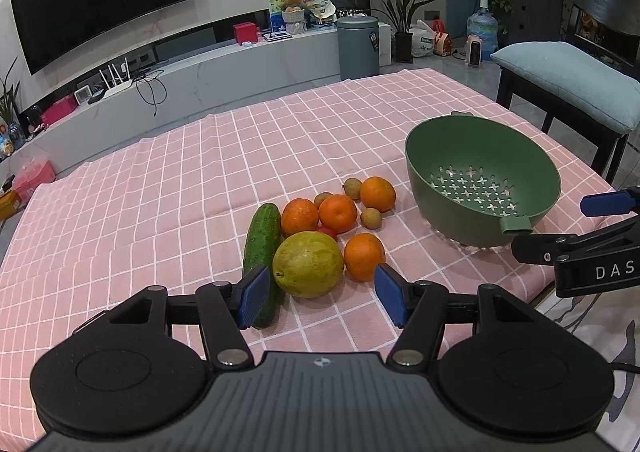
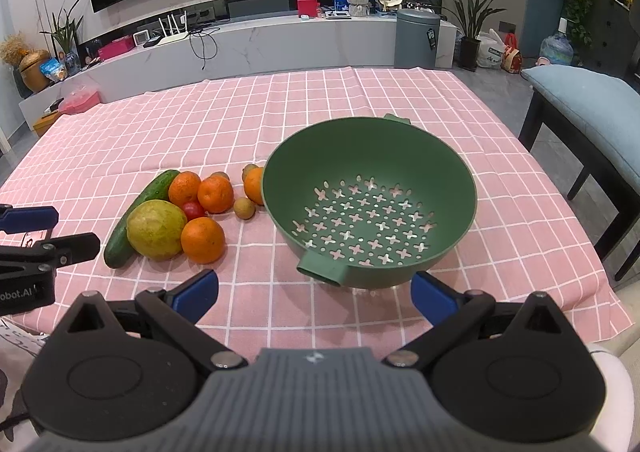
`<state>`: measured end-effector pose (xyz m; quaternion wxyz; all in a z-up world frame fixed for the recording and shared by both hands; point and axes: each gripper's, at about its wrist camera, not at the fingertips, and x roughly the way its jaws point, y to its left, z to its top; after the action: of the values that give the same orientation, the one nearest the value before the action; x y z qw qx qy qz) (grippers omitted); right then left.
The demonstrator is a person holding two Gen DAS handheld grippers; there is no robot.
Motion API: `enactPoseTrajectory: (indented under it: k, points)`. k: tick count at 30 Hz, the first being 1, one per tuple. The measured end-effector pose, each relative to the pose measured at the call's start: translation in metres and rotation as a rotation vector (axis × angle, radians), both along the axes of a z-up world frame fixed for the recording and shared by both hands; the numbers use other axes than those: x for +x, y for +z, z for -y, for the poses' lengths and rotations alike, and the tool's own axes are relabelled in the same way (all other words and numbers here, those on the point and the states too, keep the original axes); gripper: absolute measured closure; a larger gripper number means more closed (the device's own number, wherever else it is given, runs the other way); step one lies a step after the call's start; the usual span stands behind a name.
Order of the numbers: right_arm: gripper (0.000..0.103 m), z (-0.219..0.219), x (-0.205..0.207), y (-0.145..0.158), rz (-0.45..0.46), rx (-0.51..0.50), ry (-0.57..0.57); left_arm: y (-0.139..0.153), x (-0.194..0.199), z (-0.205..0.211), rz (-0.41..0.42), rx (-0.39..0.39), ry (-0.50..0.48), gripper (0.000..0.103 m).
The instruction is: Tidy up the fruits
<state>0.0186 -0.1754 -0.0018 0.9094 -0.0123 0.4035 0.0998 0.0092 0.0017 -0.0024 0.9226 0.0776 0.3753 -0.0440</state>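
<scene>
Four oranges [image 1: 338, 213]: clustered with cucumber [image 1: 262, 252] and guava [image 1: 308, 264], left of your colander [image 2: 370, 204].
Left gripper [image 1: 320, 296]: fingers spread, empty.
Right gripper [image 2: 314, 298]: fingers spread, empty.

We saw a table covered with a pink checked cloth [image 2: 360, 100]. On it sat a green colander [image 2: 370, 156], empty, and to its left a close cluster: a cucumber [image 2: 152, 188], a large yellow-green fruit [image 2: 156, 230], four oranges [image 2: 202, 240], a small red fruit [image 2: 193, 209] and small brown fruits [image 2: 245, 208].
</scene>
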Motion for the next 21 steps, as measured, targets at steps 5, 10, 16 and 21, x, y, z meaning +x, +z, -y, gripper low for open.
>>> enactPoseTrajectory:
  k: [5,10,16,21]
  points:
    - [0.005,0.0000,-0.0005,-0.0006,-0.003,-0.004,-0.004,0.0011,-0.0007,-0.0002,-0.004,-0.005,0.001,0.032]
    - [0.005,0.0013,-0.0008,-0.0017,-0.009,-0.003,-0.012,0.0013,-0.0008,-0.0012,-0.007,-0.010,0.003,0.032]
    - [0.005,0.0009,-0.0007,-0.0015,-0.009,-0.002,-0.019,0.0009,-0.0012,-0.0017,-0.006,-0.010,0.002,0.031]
    - [0.005,0.0027,-0.0009,-0.0027,-0.016,0.002,-0.027,0.0010,-0.0028,-0.0009,-0.008,-0.014,0.000,0.032]
